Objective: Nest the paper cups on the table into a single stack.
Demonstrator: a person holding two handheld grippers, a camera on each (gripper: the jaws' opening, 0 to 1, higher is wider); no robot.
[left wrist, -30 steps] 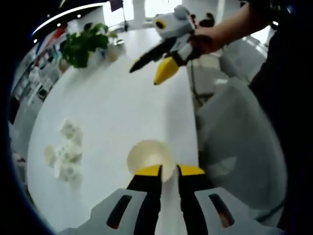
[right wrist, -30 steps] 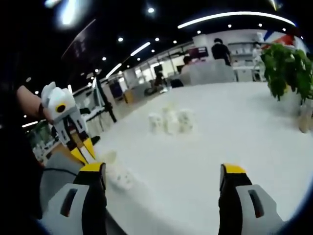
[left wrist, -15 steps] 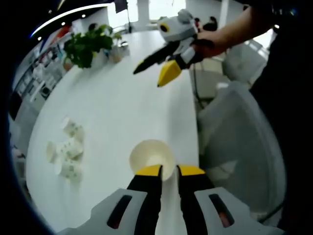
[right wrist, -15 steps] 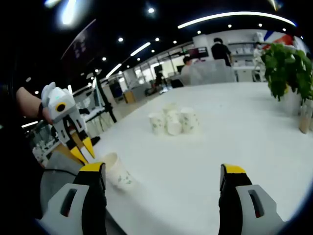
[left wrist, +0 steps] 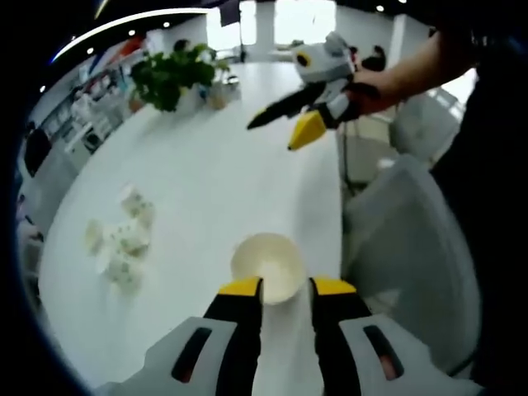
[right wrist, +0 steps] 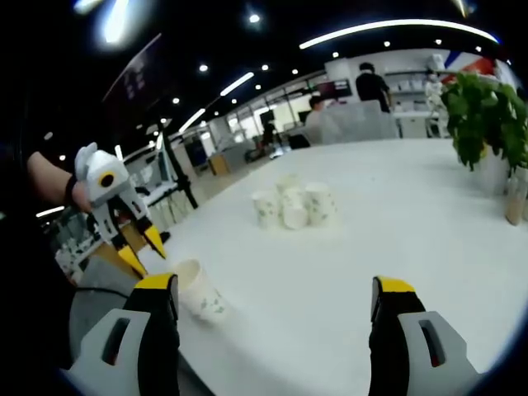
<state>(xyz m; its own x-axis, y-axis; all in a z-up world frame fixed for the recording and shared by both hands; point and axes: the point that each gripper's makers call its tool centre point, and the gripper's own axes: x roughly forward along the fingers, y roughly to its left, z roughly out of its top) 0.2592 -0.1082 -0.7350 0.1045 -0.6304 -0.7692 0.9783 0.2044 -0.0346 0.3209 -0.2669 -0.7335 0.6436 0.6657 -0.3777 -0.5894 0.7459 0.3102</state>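
A white paper cup (left wrist: 268, 266) with a leafy print sits tilted between my left gripper's (left wrist: 286, 289) yellow tips, mouth toward the camera, and the jaws are shut on its near wall. In the right gripper view the same cup (right wrist: 200, 292) leans at the table's near edge, just beyond the left gripper (right wrist: 147, 257). Several more paper cups (left wrist: 120, 239) huddle in a cluster (right wrist: 294, 206) farther along the white table (right wrist: 396, 223). My right gripper (right wrist: 276, 290) is open wide above the table with nothing between its jaws. It shows as open over the far end (left wrist: 271, 138).
A potted plant (left wrist: 173, 76) stands at the table's far end, at the right (right wrist: 487, 111) in the right gripper view. A grey chair (left wrist: 396, 239) stands beside the table's edge. Bare tabletop (left wrist: 223, 190) lies between the cluster and the held cup. People stand at a far counter.
The left gripper view has swung a little, so the cluster and plant sit farther right. The cup has stayed between the left jaws. The right gripper has stayed open and nearly still.
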